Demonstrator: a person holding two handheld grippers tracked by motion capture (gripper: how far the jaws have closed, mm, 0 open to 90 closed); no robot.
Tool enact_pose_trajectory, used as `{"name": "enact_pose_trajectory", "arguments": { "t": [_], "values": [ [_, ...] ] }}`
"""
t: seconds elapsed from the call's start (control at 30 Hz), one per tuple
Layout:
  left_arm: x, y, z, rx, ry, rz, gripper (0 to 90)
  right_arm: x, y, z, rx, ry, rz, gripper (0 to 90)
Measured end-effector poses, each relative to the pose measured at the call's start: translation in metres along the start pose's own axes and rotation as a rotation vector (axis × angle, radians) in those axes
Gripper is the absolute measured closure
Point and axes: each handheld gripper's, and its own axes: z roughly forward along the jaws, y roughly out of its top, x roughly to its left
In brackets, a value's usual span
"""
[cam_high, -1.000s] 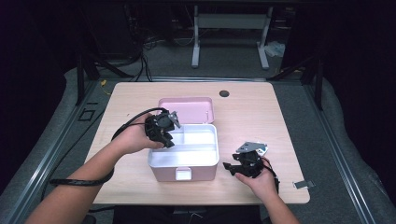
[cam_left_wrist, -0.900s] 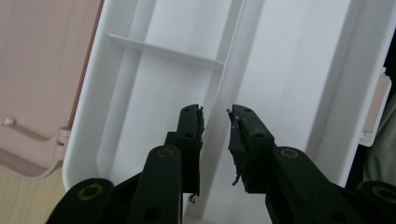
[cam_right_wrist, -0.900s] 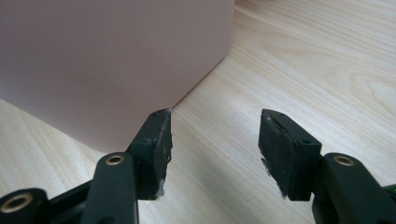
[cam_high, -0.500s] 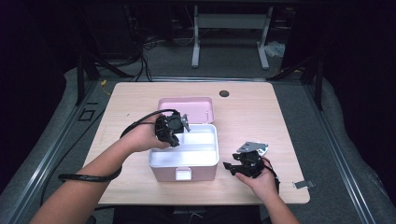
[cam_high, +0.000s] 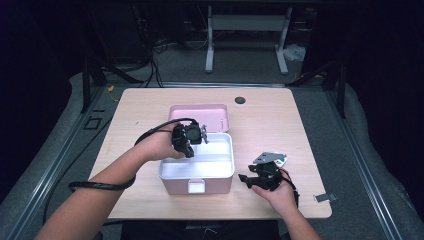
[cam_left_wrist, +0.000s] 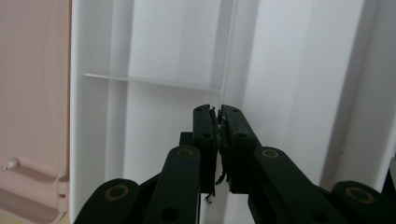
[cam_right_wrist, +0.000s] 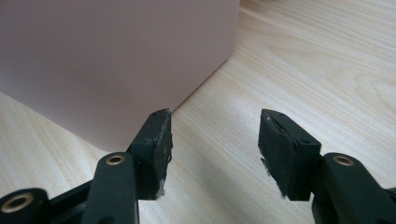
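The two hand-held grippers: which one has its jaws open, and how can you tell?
The right hand-held gripper, on the table beside the pink box: a clear gap shows between its jaws. The left hand-held gripper, over the box's white inside, is shut.

No text, label, brand, number or sign can be read in any of the views.
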Motion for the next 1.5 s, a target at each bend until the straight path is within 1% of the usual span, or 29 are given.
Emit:
{"name": "enact_pose_trajectory", "arguments": {
  "t": [0.03,0.07,0.1,0.13,0.17,0.2,0.23,0.3,0.33,0.37,0.4,0.57,0.63,0.77,0.9,1.0,1.1,1.5],
  "values": [
    [0.000,0.001,0.001,0.002,-0.002,0.001,84.8,0.000,0.000,0.000,-0.002,0.002,0.000,44.3],
    [0.000,0.003,0.004,0.016,-0.010,0.010,85.3,0.000,0.000,0.000,-0.002,0.002,-0.001,44.3],
    [0.000,0.003,0.004,0.016,-0.010,0.010,85.7,0.000,0.000,0.000,-0.002,0.002,-0.001,44.3],
    [0.000,0.005,0.008,0.023,-0.012,0.016,85.7,0.001,0.000,0.000,0.000,0.002,-0.002,44.3],
    [0.000,0.005,0.008,0.023,-0.012,0.016,85.7,0.001,0.000,0.000,0.001,0.003,0.001,44.3],
    [0.001,0.007,0.008,0.039,-0.019,0.027,85.8,0.001,0.000,0.001,0.002,0.006,0.000,44.3],
    [0.001,0.007,0.009,0.041,-0.025,0.029,85.9,0.001,0.000,0.001,0.003,0.006,0.001,44.3],
    [0.001,0.008,0.010,0.041,-0.020,0.033,86.0,0.001,0.000,0.001,0.004,0.005,0.001,44.3],
    [0.001,0.009,0.011,0.057,-0.027,0.044,86.1,0.001,0.000,0.001,0.006,0.005,0.002,44.3],
    [0.001,0.009,0.011,0.057,-0.027,0.044,86.2,0.001,0.000,0.001,0.006,0.005,0.002,44.3],
    [0.001,0.009,0.013,0.054,-0.029,0.053,86.2,0.001,0.000,0.001,0.004,0.007,0.001,44.3],
    [0.003,0.009,0.015,0.049,-0.050,0.052,86.7,0.001,0.000,0.002,0.005,0.005,0.002,44.3],
    [0.003,0.009,0.015,0.049,-0.050,0.054,86.6,0.001,0.000,0.002,0.006,0.006,0.000,44.3],
    [0.004,0.010,0.016,0.059,-0.058,0.061,87.0,0.002,0.000,0.002,0.008,0.007,0.003,44.3],
    [0.003,0.012,0.016,0.075,-0.059,0.086,87.3,0.002,0.000,0.002,0.007,0.011,0.006,44.3],
    [0.005,0.011,0.016,0.068,-0.074,0.085,87.6,0.002,-0.001,0.003,0.008,0.012,0.008,44.3],
    [0.006,0.011,0.016,0.062,-0.075,0.084,87.8,0.001,-0.001,0.003,0.010,0.016,0.010,44.2],
    [0.004,0.013,0.015,0.089,-0.072,0.092,88.3,0.000,-0.001,0.004,0.011,0.016,0.012,44.2]
  ]
}}
